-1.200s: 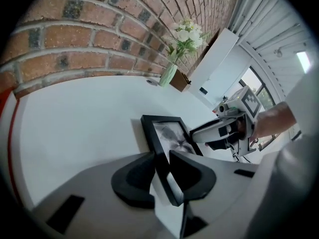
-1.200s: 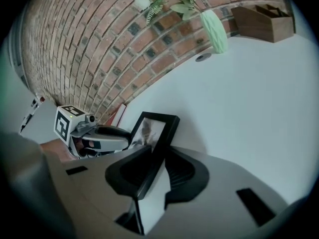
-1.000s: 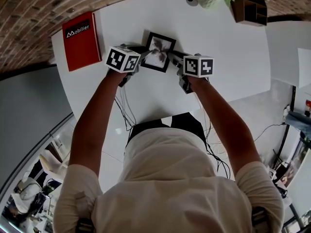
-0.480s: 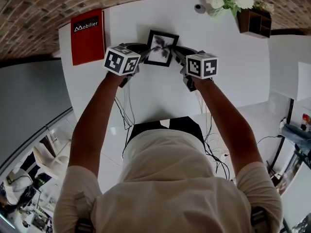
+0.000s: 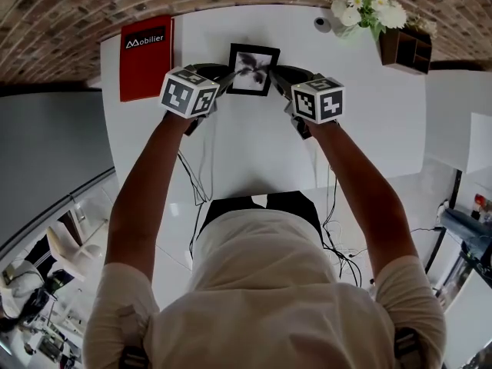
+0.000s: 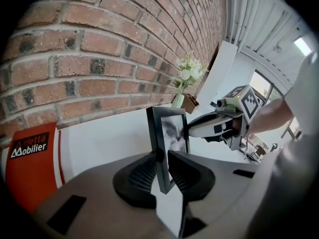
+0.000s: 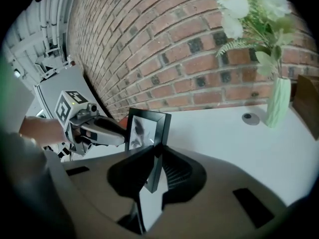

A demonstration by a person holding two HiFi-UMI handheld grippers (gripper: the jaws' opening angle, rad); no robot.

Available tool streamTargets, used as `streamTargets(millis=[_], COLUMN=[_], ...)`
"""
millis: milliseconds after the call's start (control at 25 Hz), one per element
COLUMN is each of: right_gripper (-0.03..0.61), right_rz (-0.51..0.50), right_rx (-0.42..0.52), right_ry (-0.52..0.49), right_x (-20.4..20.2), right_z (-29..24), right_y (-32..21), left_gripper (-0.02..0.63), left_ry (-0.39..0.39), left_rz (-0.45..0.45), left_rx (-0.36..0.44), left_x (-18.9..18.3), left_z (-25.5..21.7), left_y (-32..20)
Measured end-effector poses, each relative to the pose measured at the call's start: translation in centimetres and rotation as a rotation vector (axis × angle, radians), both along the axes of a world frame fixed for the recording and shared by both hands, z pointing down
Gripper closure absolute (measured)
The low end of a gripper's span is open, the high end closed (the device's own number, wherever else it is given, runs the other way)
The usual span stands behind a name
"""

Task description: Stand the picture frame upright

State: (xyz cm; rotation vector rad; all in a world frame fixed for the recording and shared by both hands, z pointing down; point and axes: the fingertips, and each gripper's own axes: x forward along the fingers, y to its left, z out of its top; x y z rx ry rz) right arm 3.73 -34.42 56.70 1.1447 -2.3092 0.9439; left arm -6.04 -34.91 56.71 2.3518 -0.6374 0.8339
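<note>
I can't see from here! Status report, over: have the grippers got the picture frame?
Left gripper, right gripper: fingers have just been closing, now clamped on picture frame, one each side. Red book, flower vase stand clear.

Your white table [image 5: 254,152] carries a red book [image 5: 144,56] at left, with a vase [image 7: 276,101], disc [image 7: 249,117] and wooden box [image 5: 407,48] at right.

Wears a cream short-sleeved shirt [image 5: 269,298]; bears white cubes [image 5: 188,92] with black square markers behind black ribbed fingers [image 6: 137,176]; trails thin dark cables [image 5: 329,206].
</note>
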Motion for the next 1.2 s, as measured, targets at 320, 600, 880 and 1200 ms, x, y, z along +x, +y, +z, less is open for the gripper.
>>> streamTargets(millis=[320, 600, 880, 1200], right_gripper=[0.525, 0.526, 0.528, 0.532], right_rz=[-0.067, -0.123, -0.166, -0.184], right_rx=[0.096, 0.19, 0.256, 0.349], right_ry=[0.036, 0.096, 0.139, 0.208], right_x=[-1.0, -1.6, -2.1, -2.6], right_z=[-1.7, -2.6, -2.9, -2.7], right_y=[-2.6, -5.2, -7.0, -8.4], left_gripper=[0.548, 0.56, 0.565, 0.572], left_ry=[-0.02, -0.049, -0.091, -0.149], left_rz=[-0.02, -0.032, -0.04, -0.037], left_rx=[0.066, 0.117, 0.177, 0.265], left_x=[-1.0, -1.6, -2.1, -2.7], left_z=[-1.2, -1.6, -1.7, -1.8], left_y=[-2.2, -4.0, -5.6, -7.8])
